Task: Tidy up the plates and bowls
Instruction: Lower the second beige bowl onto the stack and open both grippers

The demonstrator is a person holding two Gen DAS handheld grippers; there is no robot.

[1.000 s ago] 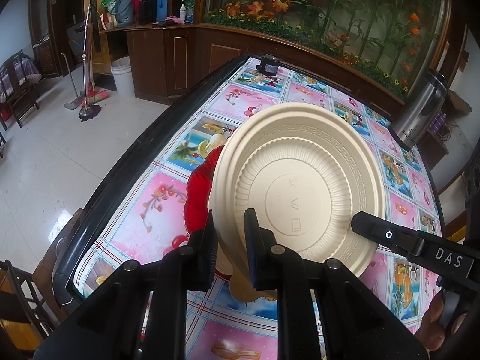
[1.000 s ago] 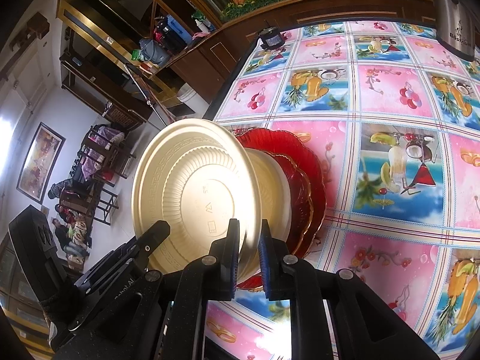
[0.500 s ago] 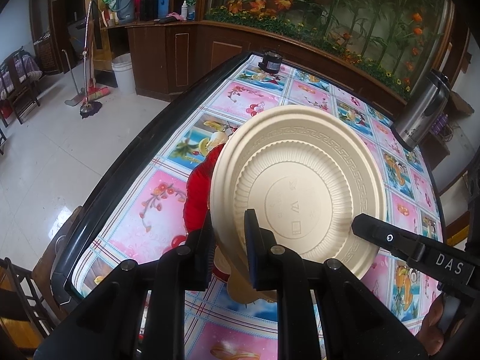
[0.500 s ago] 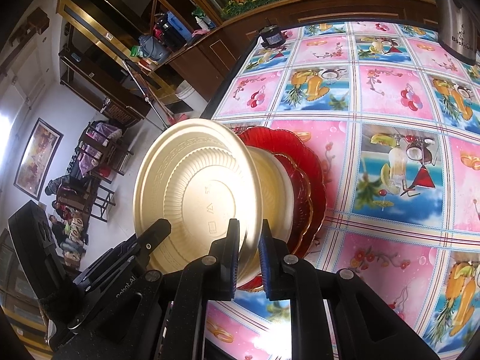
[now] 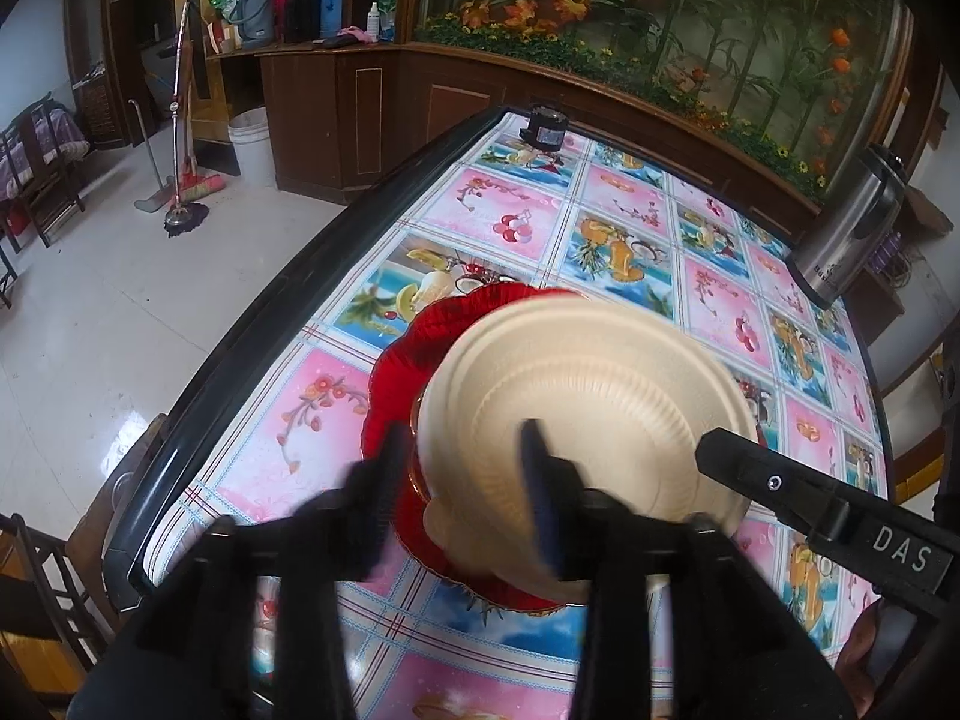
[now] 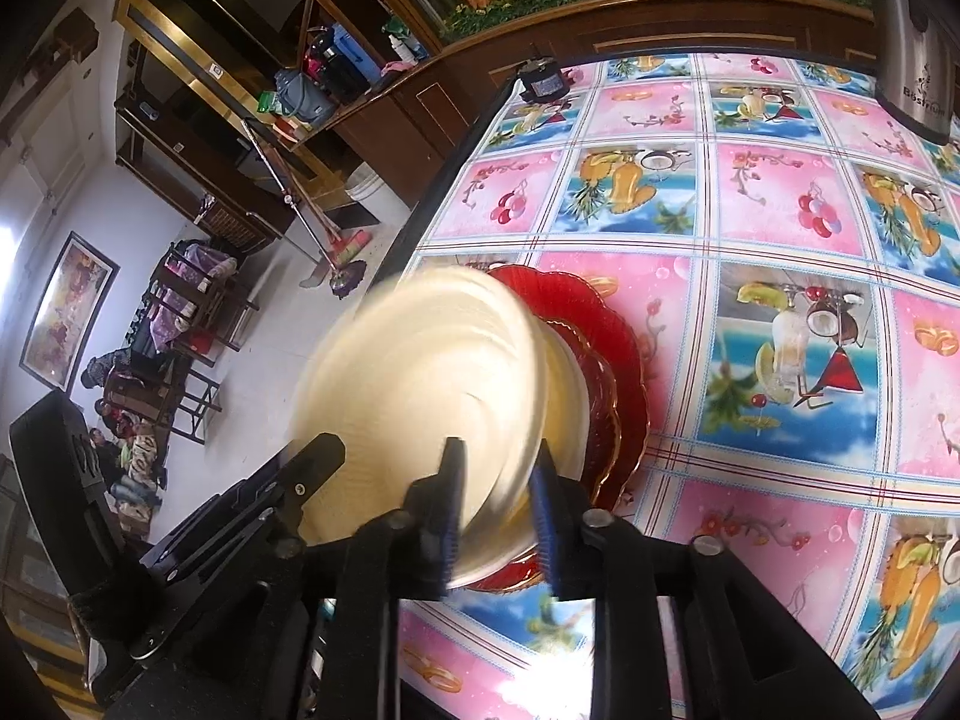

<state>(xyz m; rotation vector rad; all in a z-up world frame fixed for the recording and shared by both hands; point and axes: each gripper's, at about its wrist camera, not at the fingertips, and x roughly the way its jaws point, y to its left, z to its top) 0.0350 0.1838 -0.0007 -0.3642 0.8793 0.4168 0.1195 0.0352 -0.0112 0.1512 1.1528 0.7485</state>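
Observation:
A cream plate [image 5: 588, 414] [image 6: 420, 396], upside down and motion-blurred, lies tilted over a stack on the fruit-print table: a cream bowl [image 6: 567, 396] on red scalloped plates [image 5: 420, 336] [image 6: 606, 330]. My left gripper [image 5: 462, 486] straddles the plate's near rim; its jaws are opening and the pads stand clear of the rim. My right gripper [image 6: 497, 516] is at the plate's other side, jaws opening too, with the blurred rim loose between them. Each view shows the other gripper's body [image 5: 810, 516] [image 6: 240, 528] beside the plate.
The table's black edge [image 5: 240, 348] runs along the left of the stack, above tiled floor. A steel thermos [image 5: 852, 228] [image 6: 912, 60] stands at the far right and a small black device [image 5: 543, 126] at the far end. A wooden chair [image 5: 36, 570] is at lower left.
Both grippers have gone from shut on the cream plate's rim to apart. The plate, held nearly upright before, has tipped down toward the stack and is blurred.

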